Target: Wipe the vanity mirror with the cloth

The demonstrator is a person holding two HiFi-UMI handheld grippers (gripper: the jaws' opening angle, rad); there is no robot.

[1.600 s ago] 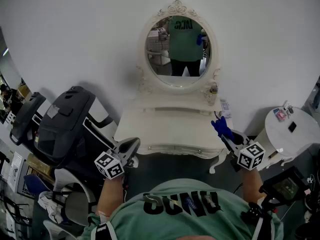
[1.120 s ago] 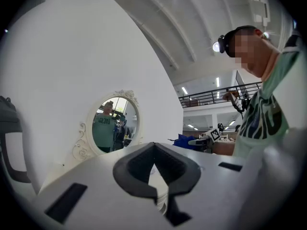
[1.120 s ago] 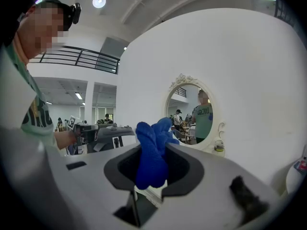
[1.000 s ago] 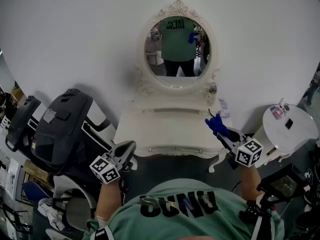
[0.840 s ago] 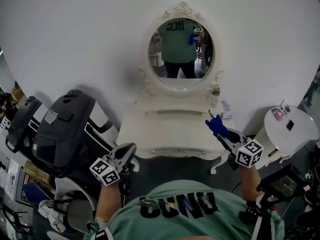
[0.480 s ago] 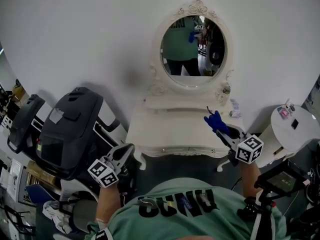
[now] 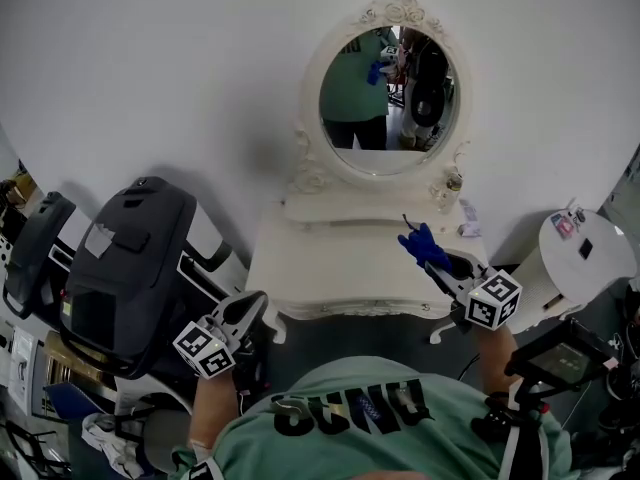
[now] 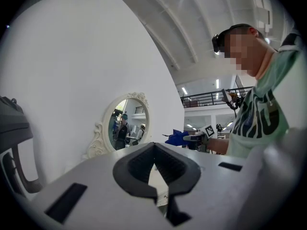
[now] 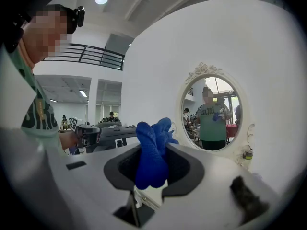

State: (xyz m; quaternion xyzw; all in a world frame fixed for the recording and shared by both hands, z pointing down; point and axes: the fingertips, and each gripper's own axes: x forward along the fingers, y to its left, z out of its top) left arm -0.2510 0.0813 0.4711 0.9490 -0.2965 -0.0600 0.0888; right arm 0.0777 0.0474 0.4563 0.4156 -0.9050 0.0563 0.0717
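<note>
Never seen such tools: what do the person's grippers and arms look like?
The left gripper and right gripper are pale grey with black pads; each carries a white cube with black square markers. The T-shirt is green with dark lettering.

right gripper + cloth | moved from the right edge inward over vanity top | nearer mirror

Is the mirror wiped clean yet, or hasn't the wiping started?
Not started yet. Done: the right gripper has the blue cloth pinched between its jaws. In hand: the cloth is held up over the white table, apart from the mirror, which it does not touch. Left: all the wiping of the glass. The left gripper is shut with nothing in it, down low at the table's left corner.
</note>
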